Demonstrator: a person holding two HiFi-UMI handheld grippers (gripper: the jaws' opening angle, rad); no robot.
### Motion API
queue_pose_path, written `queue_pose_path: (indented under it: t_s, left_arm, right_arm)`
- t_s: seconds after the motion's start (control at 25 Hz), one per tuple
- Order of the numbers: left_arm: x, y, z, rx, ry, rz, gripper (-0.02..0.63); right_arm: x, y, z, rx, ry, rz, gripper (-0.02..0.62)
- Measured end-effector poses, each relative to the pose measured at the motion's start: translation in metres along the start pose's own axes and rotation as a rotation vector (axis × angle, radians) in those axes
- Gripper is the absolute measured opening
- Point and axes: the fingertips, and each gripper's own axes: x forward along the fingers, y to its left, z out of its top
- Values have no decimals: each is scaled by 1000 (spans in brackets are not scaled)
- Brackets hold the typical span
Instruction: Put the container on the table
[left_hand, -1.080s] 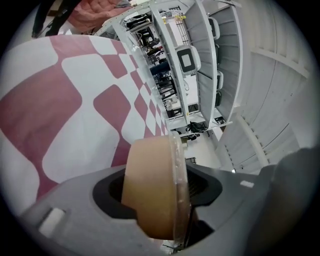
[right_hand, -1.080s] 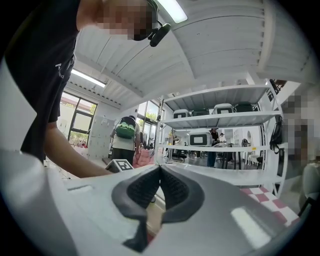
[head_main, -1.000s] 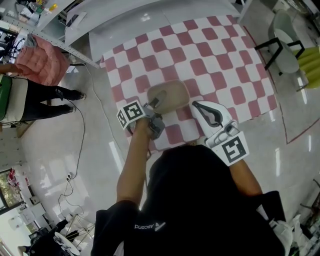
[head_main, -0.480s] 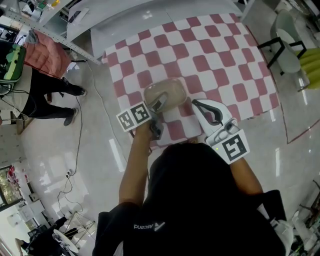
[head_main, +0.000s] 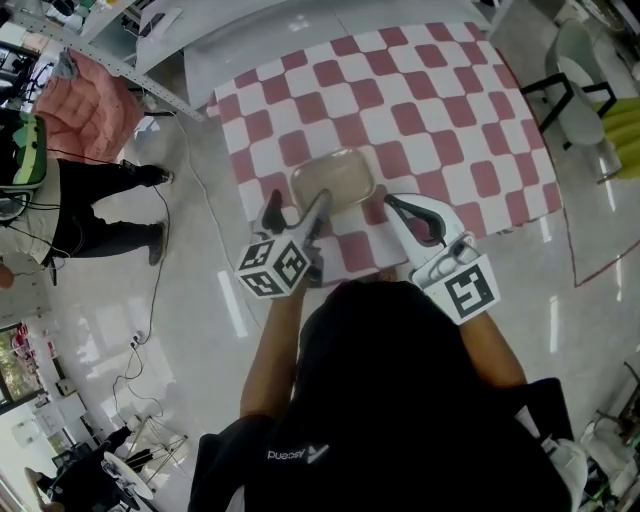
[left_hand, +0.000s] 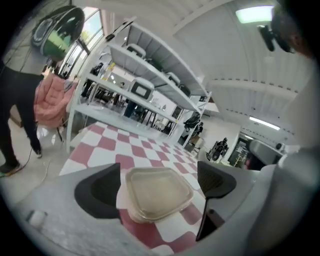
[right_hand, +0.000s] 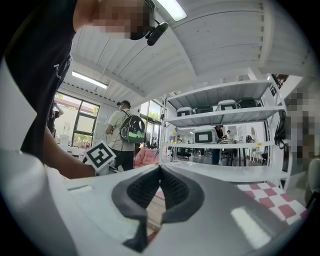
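Clear container (head_main: 333, 180) on checkered table (head_main: 440, 100), near front edge. Left gripper (head_main: 297, 205) jaws opening wide, container between, untouched. Right gripper (head_main: 392, 203) closed, empty, beside container. Bystander (head_main: 90, 200) left; chair (head_main: 570, 70) right.

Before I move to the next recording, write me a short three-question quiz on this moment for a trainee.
1. True or false: the container lies on the checked cloth.
2. The right hand-held gripper has its jaws: A) wide apart, B) together with nothing between them, C) clamped on the container.
3. Which hand-held gripper shows the container between its jaws in its own view?

Key:
1. True.
2. B.
3. The left hand-held gripper; its jaws are opening and the pads stand clear of the container.
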Motion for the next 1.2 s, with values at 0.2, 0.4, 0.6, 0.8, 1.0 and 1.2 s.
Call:
queue_pose_path:
  t_s: [0.2, 0.4, 0.6, 0.8, 1.0, 1.2]
  left_arm:
    - [-48, -43, 20, 189, -158, -60, 458]
    - [-89, -69, 45, 352, -270, -53, 234]
    - [-110, -80, 63, 405, -347, -71, 24]
    - [-114, -97, 62, 444, -348, -146, 11]
    - [-114, -110, 65, 444, -349, -218, 11]
    - [-108, -113, 70, 448, -345, -260, 11]
  right_arm:
    - [9, 14, 4, 14, -15, 47, 3]
    - [19, 34, 14, 30, -43, 107, 3]
    - [23, 53, 28, 45, -86, 168, 3]
    - [20, 65, 36, 33, -111, 179, 3]
    - [18, 63, 35, 50, -97, 160, 3]
    - [17, 58, 33, 49, -93, 137, 3]
